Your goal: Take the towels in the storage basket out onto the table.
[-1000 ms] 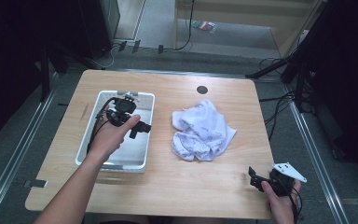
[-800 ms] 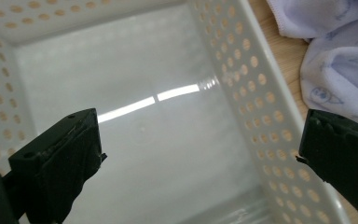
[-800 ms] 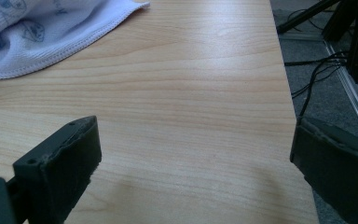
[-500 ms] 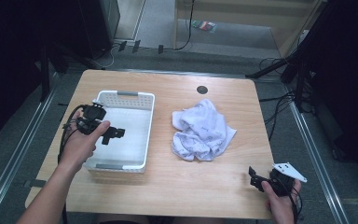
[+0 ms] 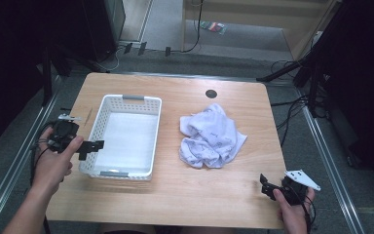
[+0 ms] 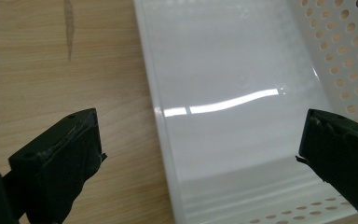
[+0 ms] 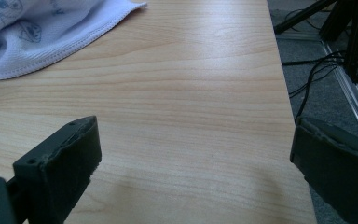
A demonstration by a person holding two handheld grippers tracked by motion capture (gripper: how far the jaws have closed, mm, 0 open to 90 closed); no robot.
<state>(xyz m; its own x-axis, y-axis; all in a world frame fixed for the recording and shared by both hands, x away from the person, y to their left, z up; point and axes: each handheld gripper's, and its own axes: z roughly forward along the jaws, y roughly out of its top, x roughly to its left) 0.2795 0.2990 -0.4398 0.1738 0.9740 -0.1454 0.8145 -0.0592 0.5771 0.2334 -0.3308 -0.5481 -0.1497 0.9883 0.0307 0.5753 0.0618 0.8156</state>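
A white perforated basket (image 5: 126,100) sits empty on the left half of the wooden table (image 5: 175,195). A crumpled pale cloth (image 5: 210,137) with small prints lies to its right. My left gripper (image 5: 91,146) hovers at the basket's left wall, near its front corner, open with nothing between the jaws; its own view looks down on the basket wall (image 6: 163,140) and smooth floor (image 6: 233,93). My right gripper (image 5: 267,187) rests open at the table's front right corner, empty. The cloth's hem (image 7: 51,37) lies far ahead of it in the right gripper view.
A small black round hole (image 5: 211,93) sits in the tabletop behind the cloth. Metal rails run along both sides of the table, cables (image 5: 297,107) trail on the floor to the right, and the table's right edge (image 7: 284,93) is close to the right gripper.
My left gripper has moved from above the basket's inside out to the left and toward the front, ending beside the basket's left wall. The right gripper and the cloth stayed put.
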